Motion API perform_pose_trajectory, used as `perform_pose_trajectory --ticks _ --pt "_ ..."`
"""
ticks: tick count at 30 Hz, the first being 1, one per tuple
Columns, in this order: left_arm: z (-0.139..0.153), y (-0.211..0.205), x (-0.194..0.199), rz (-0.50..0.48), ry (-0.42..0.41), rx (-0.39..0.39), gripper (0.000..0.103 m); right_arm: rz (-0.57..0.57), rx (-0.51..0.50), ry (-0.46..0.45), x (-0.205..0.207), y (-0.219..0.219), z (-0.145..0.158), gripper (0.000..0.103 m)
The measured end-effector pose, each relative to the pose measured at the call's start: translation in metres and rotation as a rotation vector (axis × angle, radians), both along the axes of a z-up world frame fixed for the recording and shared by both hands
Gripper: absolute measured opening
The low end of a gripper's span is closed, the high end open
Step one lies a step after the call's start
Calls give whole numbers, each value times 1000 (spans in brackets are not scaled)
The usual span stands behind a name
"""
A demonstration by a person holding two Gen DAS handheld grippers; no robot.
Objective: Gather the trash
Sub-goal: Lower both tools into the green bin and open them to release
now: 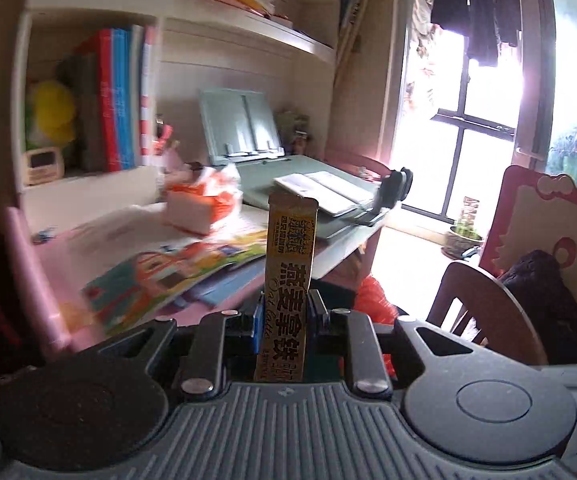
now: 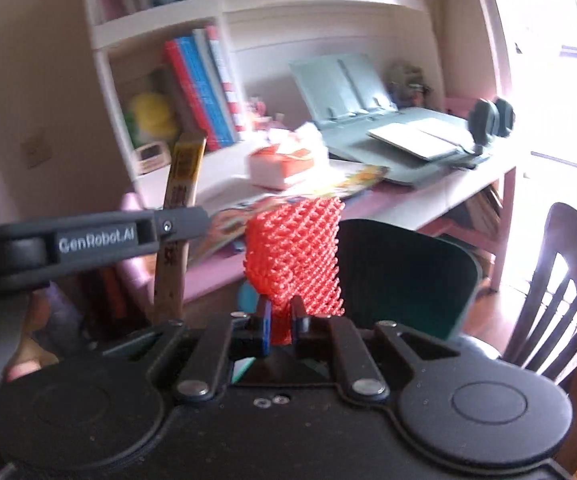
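My left gripper (image 1: 284,312) is shut on a long yellow oat latte sachet (image 1: 288,264) that stands upright between its fingers. The same sachet (image 2: 180,184) and the left gripper (image 2: 176,226) show at the left of the right wrist view. My right gripper (image 2: 280,316) is shut on a red foam fruit net (image 2: 296,252), held up in front of the desk. A dark green bin (image 2: 404,276) stands just behind the net, below the desk edge.
A white desk (image 2: 460,184) carries a tissue pack (image 2: 284,164), picture books (image 1: 168,272), a green book stand (image 1: 244,128) and an open notebook (image 1: 328,192). Shelves with books rise behind. A wooden chair (image 2: 560,292) stands at the right. A bright window is beyond.
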State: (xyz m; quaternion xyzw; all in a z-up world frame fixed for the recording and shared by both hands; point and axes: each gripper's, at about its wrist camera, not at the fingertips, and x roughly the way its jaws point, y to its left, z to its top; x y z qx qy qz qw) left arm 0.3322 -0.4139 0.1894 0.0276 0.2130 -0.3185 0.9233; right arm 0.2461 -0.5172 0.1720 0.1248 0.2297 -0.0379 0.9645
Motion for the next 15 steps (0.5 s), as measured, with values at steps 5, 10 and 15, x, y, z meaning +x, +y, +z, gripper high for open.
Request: perform_pose_trajectory --ticks 5,10,15 --pt "-14 -38 26 0 30 1 20 -38 36 39 21 -29 -20 8" --pt "-48 -66 46 12 92 102 21 -67 67 124 35 -46 -44 8" --pt "-75 -83 65 18 184 180 21 -91 79 228 48 -53 -62 12"
